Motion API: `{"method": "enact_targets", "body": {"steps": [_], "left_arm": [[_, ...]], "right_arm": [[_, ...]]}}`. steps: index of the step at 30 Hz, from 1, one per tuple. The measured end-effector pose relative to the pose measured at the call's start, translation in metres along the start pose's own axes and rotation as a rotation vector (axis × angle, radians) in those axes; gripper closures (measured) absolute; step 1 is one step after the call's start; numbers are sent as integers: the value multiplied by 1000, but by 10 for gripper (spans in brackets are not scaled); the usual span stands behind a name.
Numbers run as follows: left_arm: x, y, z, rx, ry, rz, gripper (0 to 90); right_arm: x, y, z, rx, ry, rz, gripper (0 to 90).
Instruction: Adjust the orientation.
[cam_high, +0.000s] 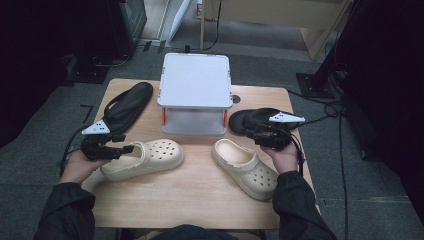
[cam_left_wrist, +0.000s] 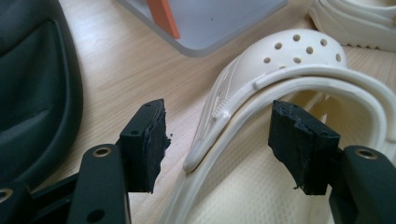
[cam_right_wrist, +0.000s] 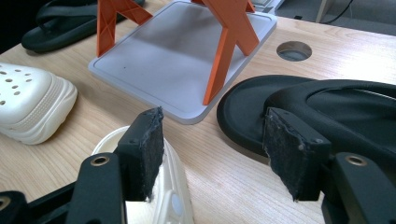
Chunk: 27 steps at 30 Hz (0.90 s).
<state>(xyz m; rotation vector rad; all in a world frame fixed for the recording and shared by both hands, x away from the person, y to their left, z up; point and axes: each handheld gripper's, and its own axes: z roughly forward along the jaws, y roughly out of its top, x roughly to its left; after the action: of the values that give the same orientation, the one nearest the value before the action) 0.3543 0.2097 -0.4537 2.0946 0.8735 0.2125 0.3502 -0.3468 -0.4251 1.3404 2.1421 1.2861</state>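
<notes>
With jaws spread astride its heel strap, left gripper (cam_left_wrist: 217, 144) lines up on the near-left cream perforated foam clog (cam_high: 145, 159); right gripper (cam_right_wrist: 212, 154), also spread, hovers over the near-right cream clog's (cam_high: 245, 167) heel, holding nothing.

You're working on a pale wood-grain table (cam_high: 200, 200) with a matt finish. Your cream clogs (cam_left_wrist: 299, 60) look like smooth, matt foam; the black sandals (cam_right_wrist: 327, 107) look like matt rubber.

- A light wooden table (cam_high: 200, 200) stands on grey carpet, with a round cable hole (cam_high: 236, 99) near its 1 o'clock edge.
- A white two-tier rack (cam_high: 195, 80) on orange legs sits at 12 o'clock.
- Black sandals lie at 10 o'clock (cam_high: 127, 106) and 2 o'clock (cam_high: 255, 120).
- Cream clogs rest at 8 o'clock (cam_high: 145, 159) and 4 o'clock (cam_high: 245, 167).
</notes>
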Motion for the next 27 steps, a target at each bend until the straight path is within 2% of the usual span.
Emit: {"method": "enact_targets", "body": {"steps": [8,15,18,19,21,22,27], "left_arm": [[-4,3,16,37,-16,44,375],[-7,12,29,65,-33,76,424],[-7,15,33,80,-46,69,428],[-7,16,34,87,-56,73,476],[-8,17,35,92,-58,73,484],[-9,18,35,94,-65,72,520],[-12,21,35,108,-54,67,563]], "right_arm": [[2,-1,-1,6,-4,-8,387],[5,-5,-5,9,-13,-15,390],[5,-6,-7,4,-13,-18,414],[5,-7,-9,-1,-9,-15,427],[5,-7,-10,-1,-9,-11,433],[5,-7,-12,-5,-10,-11,440],[12,-5,-17,-35,12,-5,472]]}}
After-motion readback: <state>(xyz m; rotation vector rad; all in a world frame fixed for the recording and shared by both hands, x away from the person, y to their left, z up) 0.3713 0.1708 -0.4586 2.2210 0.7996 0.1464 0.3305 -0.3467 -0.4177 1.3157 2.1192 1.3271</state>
